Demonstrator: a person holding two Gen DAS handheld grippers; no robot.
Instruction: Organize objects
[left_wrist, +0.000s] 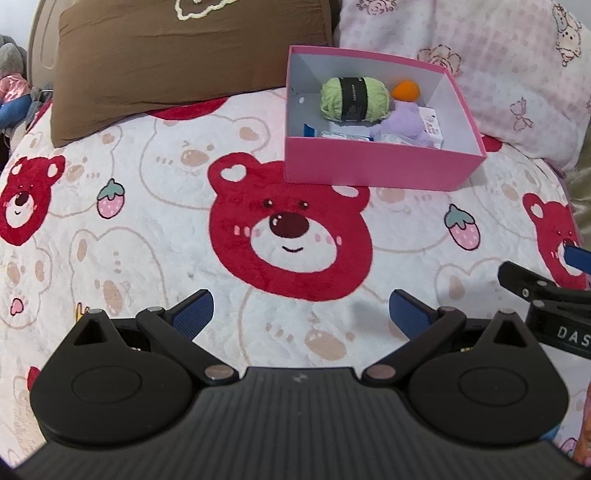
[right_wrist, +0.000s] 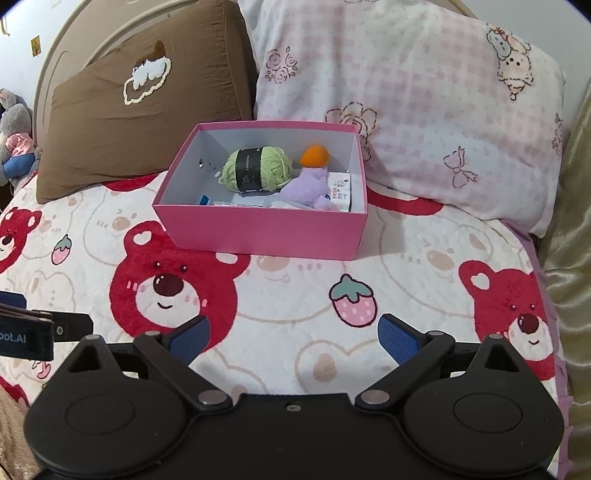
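A pink box (left_wrist: 380, 162) (right_wrist: 258, 230) stands on the bear-print blanket (left_wrist: 147, 229) (right_wrist: 295, 295) near the pillows. Inside lie a green yarn ball with a black band (left_wrist: 352, 98) (right_wrist: 256, 168), an orange ball (left_wrist: 405, 89) (right_wrist: 314, 155), a purple plush piece (left_wrist: 404, 123) (right_wrist: 310, 184) and some small white and blue packets (left_wrist: 433, 124) (right_wrist: 340, 192). My left gripper (left_wrist: 301, 312) hovers open over the blanket, well short of the box, with nothing between its fingers. My right gripper (right_wrist: 293, 338) is open too and holds nothing. Each gripper's edge shows in the other's view.
A brown pillow (left_wrist: 184, 55) (right_wrist: 147, 110) and a pink checked pillow (left_wrist: 498, 66) (right_wrist: 424, 110) lean behind the box. A grey plush toy (right_wrist: 14, 129) sits at the far left. Golden fabric (right_wrist: 569, 258) borders the bed on the right.
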